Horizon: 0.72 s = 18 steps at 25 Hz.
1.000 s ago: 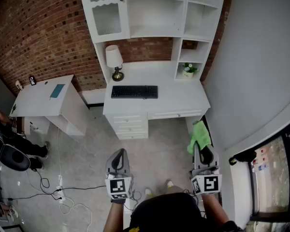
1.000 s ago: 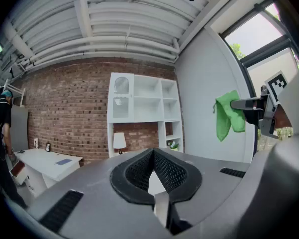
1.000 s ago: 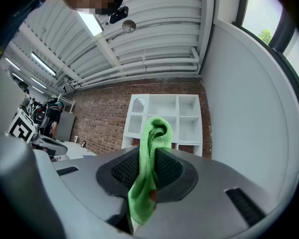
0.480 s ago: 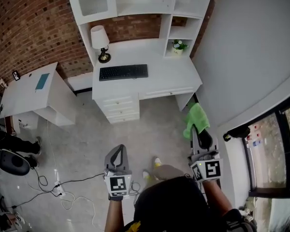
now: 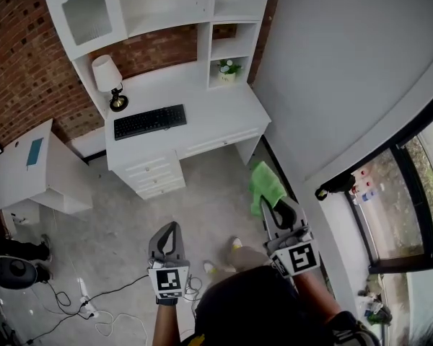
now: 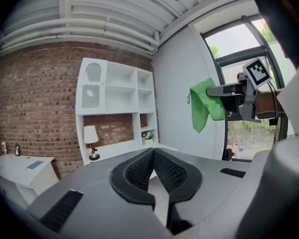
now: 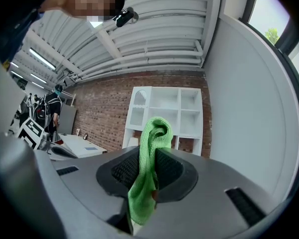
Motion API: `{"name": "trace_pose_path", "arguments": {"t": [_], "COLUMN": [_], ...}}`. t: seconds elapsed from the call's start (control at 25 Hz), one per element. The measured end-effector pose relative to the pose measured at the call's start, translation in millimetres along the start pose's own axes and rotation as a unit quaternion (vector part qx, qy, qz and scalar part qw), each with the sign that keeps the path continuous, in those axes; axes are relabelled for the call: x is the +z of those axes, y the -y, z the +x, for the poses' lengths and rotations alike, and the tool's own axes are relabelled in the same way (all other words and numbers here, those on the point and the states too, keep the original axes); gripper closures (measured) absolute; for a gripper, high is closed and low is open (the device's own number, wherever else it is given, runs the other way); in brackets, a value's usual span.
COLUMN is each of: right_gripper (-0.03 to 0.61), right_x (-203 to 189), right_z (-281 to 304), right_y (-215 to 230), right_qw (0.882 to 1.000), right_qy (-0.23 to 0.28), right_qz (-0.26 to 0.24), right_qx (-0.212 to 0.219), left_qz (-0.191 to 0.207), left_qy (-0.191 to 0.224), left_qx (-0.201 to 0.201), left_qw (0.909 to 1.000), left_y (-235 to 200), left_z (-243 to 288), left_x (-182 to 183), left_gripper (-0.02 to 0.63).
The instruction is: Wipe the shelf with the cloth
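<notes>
drifting left since before: shelf (image 5: 166, 6); right gripper (image 5: 274, 206) clamps cloth (image 5: 263, 184)

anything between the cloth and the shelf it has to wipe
Nothing visible blocks the floor between the green cloth in the right gripper and the white shelf; only the desk sits beneath it.

We have the grey concrete floor (image 5: 213, 182) open up to the white bench (image 5: 224, 110). There a black keyboard (image 5: 150, 122) and a white-shaded table lamp (image 5: 108, 78) take the left; a small potted plant (image 5: 229, 69) fills one low cubby of the white shelf unit (image 5: 169, 9); a pale wall (image 5: 332, 71) closes our right
</notes>
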State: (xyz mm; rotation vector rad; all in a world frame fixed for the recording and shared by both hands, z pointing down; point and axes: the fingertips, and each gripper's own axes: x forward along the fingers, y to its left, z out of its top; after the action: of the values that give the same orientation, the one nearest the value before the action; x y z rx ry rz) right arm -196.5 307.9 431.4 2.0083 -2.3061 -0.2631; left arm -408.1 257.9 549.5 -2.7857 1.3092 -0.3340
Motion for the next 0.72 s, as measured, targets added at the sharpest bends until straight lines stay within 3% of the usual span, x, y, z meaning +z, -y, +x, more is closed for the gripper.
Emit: {"name": "trace_pose_path", "arguments": {"t": [0.36,0.72], "right_gripper": [0.506,0.506], "right_x": [-37,-62], "right_z": [16,15], "right_y": [74,228], "right_qw": [0.998,0.992], "right_qy": [-0.013,0.023], "right_qz": [0.02,0.045], "right_qx": [-0.053,-0.119], "left_qz": [0.037,0.065], "left_qy": [-0.019,0.02], "left_qx": [-0.074,-0.14], "left_qw": [0.9964,0.9878], "left_y": [40,153], "left_z": [104,252], "left_x": [19,105], "left_gripper": [0.597,0.597]}}
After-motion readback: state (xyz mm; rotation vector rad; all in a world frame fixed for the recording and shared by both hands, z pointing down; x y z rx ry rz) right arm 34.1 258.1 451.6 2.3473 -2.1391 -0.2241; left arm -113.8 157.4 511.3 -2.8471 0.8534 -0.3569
